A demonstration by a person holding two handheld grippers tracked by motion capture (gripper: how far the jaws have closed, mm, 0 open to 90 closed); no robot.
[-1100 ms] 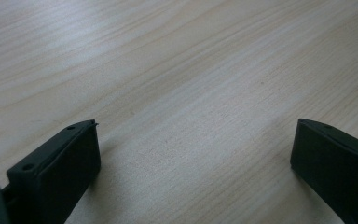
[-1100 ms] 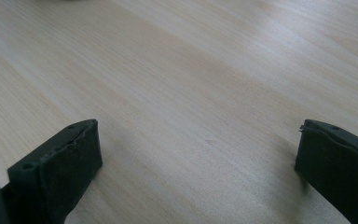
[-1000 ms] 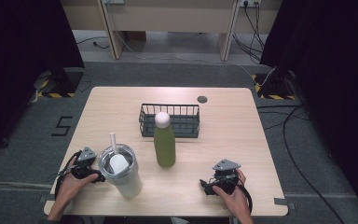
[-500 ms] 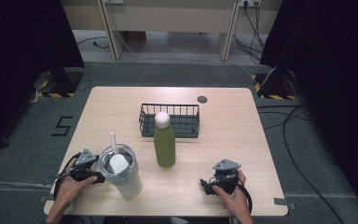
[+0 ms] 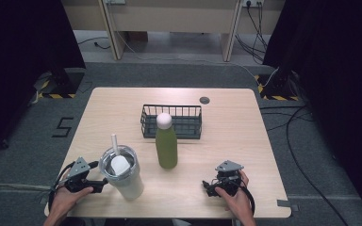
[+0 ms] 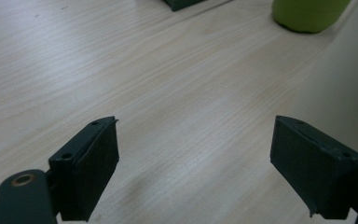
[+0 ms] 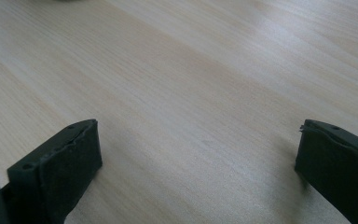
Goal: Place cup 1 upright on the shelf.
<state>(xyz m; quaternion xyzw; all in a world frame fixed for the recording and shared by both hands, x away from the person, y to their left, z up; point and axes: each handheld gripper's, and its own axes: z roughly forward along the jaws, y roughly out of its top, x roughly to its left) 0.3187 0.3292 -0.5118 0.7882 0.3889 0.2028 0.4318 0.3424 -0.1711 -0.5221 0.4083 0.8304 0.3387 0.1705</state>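
A pale tumbler (image 5: 124, 181) with a clear lid and a white straw stands at the front left of the wooden table (image 5: 245, 141). A green bottle (image 5: 166, 146) with a white cap stands upright just in front of a black wire basket (image 5: 172, 121). My left gripper (image 5: 100, 183) rests on the table beside the tumbler's left side, open; in the left gripper view its jaws (image 6: 196, 172) stand wide over bare wood, with the tumbler's wall (image 6: 349, 79) blurred at right and the bottle's base (image 6: 307, 14) beyond. At the front right my right gripper (image 5: 208, 186) lies open, pointing left, its jaws (image 7: 198, 172) over bare wood.
A small dark round disc (image 5: 204, 100) is set in the table near its far edge. A corner of the basket (image 6: 182, 3) shows in the left gripper view. Grey floor with cables surrounds the table, and a desk stands beyond it.
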